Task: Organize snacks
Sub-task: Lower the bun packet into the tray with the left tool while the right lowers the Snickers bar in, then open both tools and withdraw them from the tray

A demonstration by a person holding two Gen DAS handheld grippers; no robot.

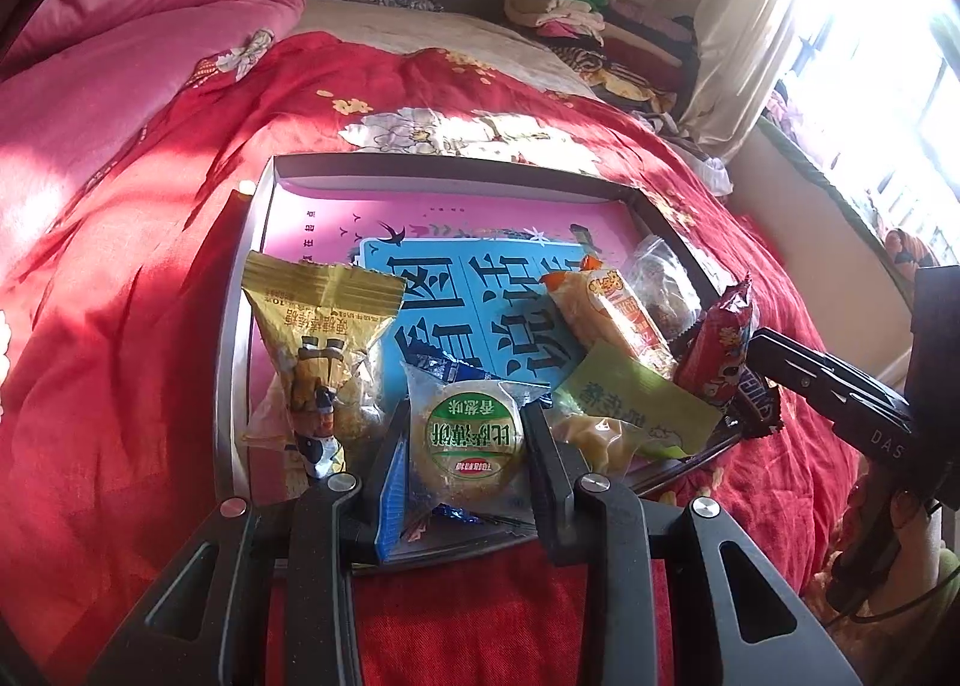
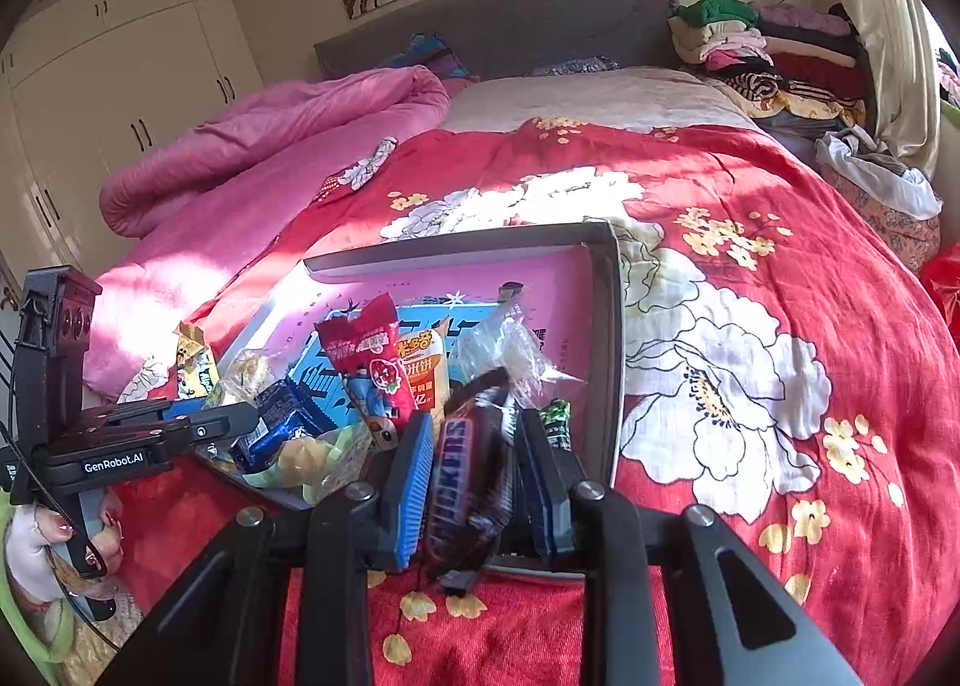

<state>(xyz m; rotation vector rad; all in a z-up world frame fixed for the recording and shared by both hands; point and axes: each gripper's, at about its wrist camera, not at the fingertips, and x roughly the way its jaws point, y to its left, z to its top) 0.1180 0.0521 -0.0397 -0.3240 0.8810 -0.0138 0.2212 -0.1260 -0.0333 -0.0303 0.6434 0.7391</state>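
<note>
My right gripper pinches the Snickers bar lengthwise at the tray's near corner, while my left gripper clamps the round biscuit pack above it.

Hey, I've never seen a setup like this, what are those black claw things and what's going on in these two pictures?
No robot here: a person holds a two-finger gripper in each hand, each with a camera looking along its fingers. One picture is from the left gripper, the other from the right gripper. Each also shows the other gripper at its edge. On a bed with a red floral quilt lies a shallow box with a pink inside, piled with wrapped snacks. The left gripper is clamped on a round biscuit pack; the right one is clamped on a Snickers bar at the box's near edge.
</note>
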